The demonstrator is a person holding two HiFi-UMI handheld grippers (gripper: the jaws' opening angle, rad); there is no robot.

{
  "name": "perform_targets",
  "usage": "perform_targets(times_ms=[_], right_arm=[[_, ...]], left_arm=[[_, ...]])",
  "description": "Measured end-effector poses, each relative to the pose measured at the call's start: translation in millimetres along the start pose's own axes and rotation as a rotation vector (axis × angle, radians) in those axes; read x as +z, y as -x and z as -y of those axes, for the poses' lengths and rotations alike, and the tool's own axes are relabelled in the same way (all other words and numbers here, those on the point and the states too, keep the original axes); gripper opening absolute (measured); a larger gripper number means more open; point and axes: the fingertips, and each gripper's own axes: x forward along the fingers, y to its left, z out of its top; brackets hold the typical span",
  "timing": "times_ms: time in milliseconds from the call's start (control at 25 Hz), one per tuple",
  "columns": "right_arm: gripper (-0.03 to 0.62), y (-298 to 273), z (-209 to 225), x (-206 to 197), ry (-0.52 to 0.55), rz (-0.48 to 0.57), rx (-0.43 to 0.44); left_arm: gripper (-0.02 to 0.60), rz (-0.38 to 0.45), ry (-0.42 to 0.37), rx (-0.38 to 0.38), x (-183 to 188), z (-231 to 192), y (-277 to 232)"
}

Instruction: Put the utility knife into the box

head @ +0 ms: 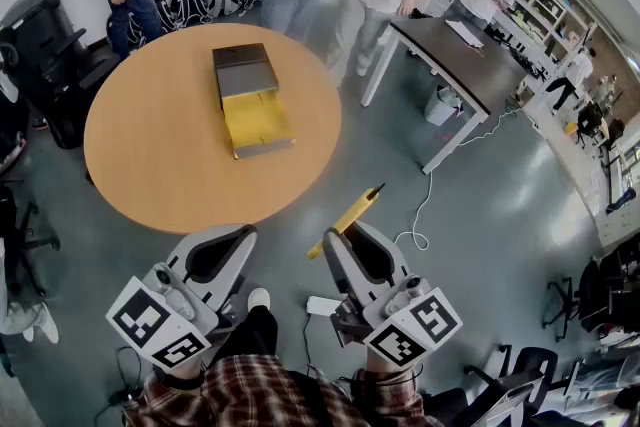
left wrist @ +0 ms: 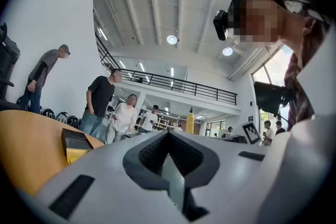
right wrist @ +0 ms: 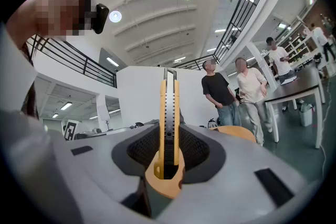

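Knife (right wrist: 169,128) clamped in your R gripper (head: 347,237) jaws, sticking fwd. L gripper (head: 226,241) jaws together, empty. Both held low, short of table (head: 150,165); box (head: 252,101) well ahead.

The round wooden table (head: 150,155) is bare on the near side right up to the open yellow-lined box (head: 256,120); its grey cover (head: 243,67) only blocks the far side.

A round table (head: 150,155) carries one open box (head: 250,100)
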Motion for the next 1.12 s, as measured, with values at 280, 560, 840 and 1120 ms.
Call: perform_targets(times_ms=[280, 560, 840, 1120], right_arm=[[0.123, -101, 40, 22, 0.013, 0.002, 0.004], [0.123, -156, 86, 25, 0.001, -0.023, -0.006], [0.123, -207, 152, 27, -0.014, -0.050, 0.015], [0.123, -277, 219, 50, -0.009, -0.109, 0.198]], left_arm=[[0.011, -0.017, -0.018, -0.023, 26, -92, -55], [0.011, -0.032, 0.002, -0.011, 29, -153, -96], [0.011, -0.033, 0.003, 0.049, 23, -210, -146], [0.011, 0.025, -0.033, 0.232, 34, -262, -206]])
